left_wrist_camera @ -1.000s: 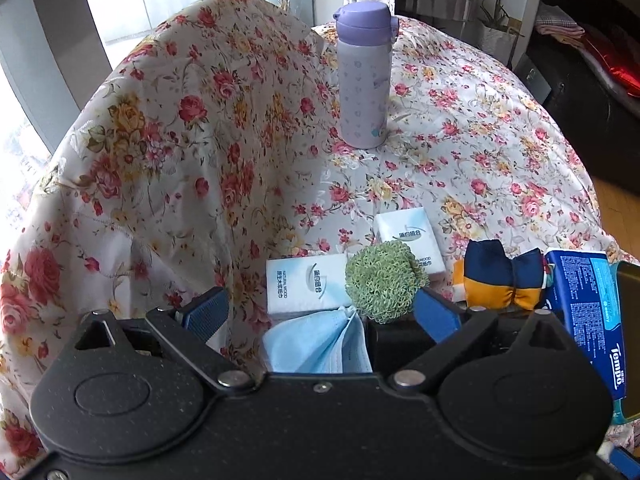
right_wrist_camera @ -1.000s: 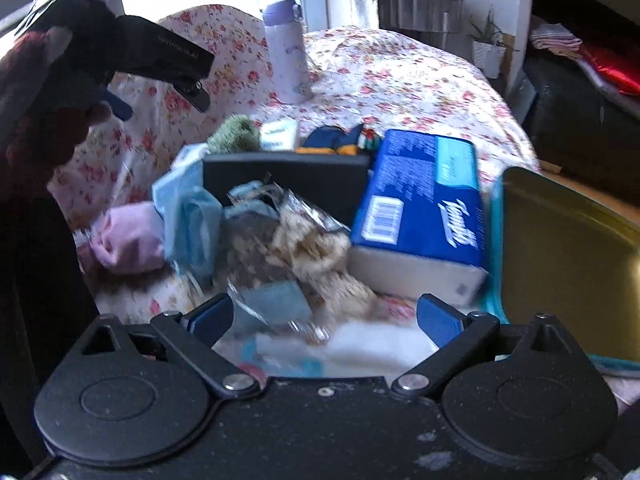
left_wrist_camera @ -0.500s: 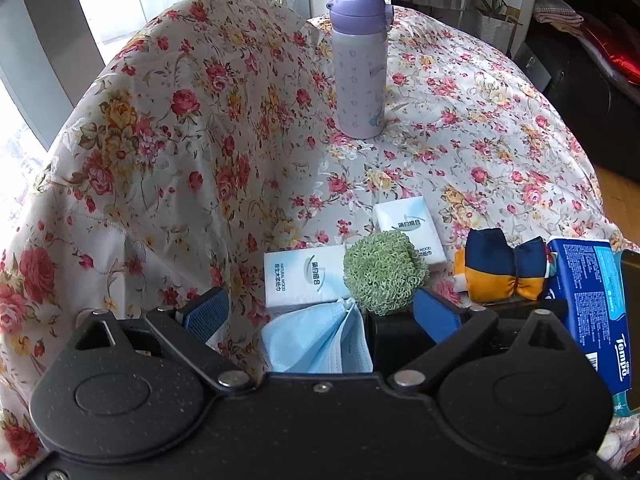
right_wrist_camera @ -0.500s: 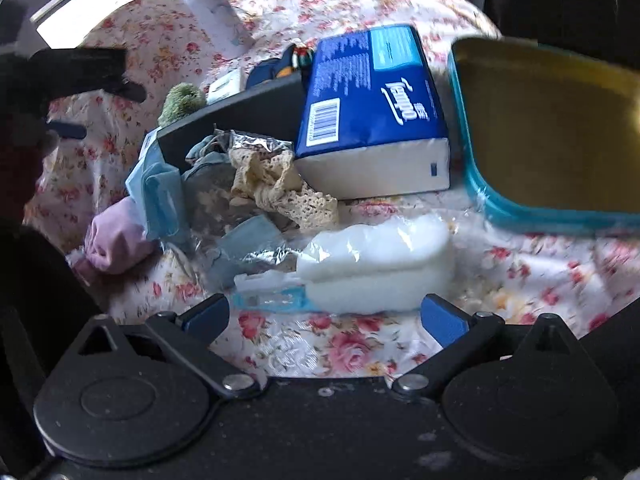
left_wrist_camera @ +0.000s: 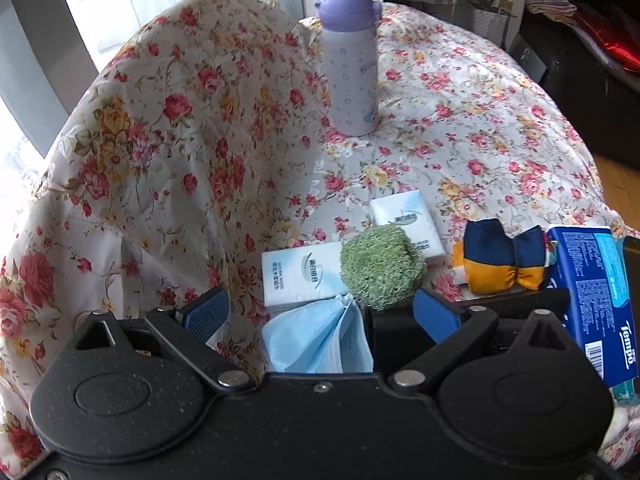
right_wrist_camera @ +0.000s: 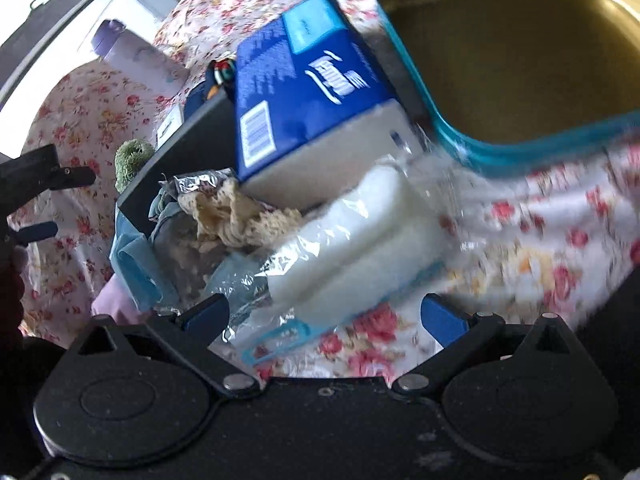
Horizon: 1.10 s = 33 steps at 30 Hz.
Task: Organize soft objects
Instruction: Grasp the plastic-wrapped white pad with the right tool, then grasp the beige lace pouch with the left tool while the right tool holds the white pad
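Sponge pack (right_wrist_camera: 352, 248) lies between my right tongs' (right_wrist_camera: 326, 314) spread fingers; I'd pinch foam, not film. Left tongs (left_wrist_camera: 320, 312) hang apart.

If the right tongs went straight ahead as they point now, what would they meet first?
Most likely the white sponge in clear plastic wrap, which lies directly ahead of the open right tongs; the blue tissue pack sits behind it. Blur leaves depth uncertain.

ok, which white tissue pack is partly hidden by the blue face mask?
The nearer white tissue pack, left of the green fuzzy ball; the blue face mask overlaps its bottom edge.
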Available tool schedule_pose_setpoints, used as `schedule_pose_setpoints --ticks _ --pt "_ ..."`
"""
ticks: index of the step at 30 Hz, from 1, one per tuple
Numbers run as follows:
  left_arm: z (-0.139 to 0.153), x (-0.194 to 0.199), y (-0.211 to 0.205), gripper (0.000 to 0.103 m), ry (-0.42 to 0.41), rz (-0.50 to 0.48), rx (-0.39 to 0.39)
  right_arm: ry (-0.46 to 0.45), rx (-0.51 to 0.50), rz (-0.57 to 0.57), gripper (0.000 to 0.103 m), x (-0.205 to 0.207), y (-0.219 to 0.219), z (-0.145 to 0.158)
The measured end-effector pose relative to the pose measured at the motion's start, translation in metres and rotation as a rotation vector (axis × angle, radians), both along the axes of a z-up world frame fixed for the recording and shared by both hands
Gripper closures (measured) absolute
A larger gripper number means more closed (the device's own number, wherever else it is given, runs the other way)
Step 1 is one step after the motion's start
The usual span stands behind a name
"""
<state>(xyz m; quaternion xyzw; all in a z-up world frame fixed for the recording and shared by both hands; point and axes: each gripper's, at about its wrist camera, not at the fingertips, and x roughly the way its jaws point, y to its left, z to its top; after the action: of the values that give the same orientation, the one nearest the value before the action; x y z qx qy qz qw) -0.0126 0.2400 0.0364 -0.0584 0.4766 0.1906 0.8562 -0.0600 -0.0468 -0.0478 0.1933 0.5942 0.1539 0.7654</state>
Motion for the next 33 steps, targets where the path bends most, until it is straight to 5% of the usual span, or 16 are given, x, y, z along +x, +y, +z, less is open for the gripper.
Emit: schedule_pose_setpoints --ticks 9,11,14,20,28,33 --pt "0.009 -0.010 -0.016 0.007 -0.043 -0.030 -0.014 0.037 0.118 -0.102 0.000 0.016 -0.009 -0.009" --pt "0.011 -0.011 -0.022 0.007 -0.052 -0.041 -0.006 0.021 0.101 -0.088 0.027 0.017 -0.008 -0.007" --pt "0.012 -0.012 -0.032 0.007 -0.055 -0.066 0.000 0.014 0.099 -0.047 0.046 0.018 -0.010 -0.007" --pt "0.012 -0.013 -0.051 0.007 -0.052 -0.120 0.038 0.004 0.091 -0.009 0.049 0.004 -0.026 0.002" --pt "0.001 -0.018 -0.087 0.007 -0.030 -0.239 -0.021 -0.092 0.008 0.027 0.049 -0.015 -0.055 0.037" --pt "-0.009 -0.024 -0.123 0.007 0.001 -0.361 0.040 -0.180 -0.056 0.023 0.049 -0.017 -0.072 0.053"
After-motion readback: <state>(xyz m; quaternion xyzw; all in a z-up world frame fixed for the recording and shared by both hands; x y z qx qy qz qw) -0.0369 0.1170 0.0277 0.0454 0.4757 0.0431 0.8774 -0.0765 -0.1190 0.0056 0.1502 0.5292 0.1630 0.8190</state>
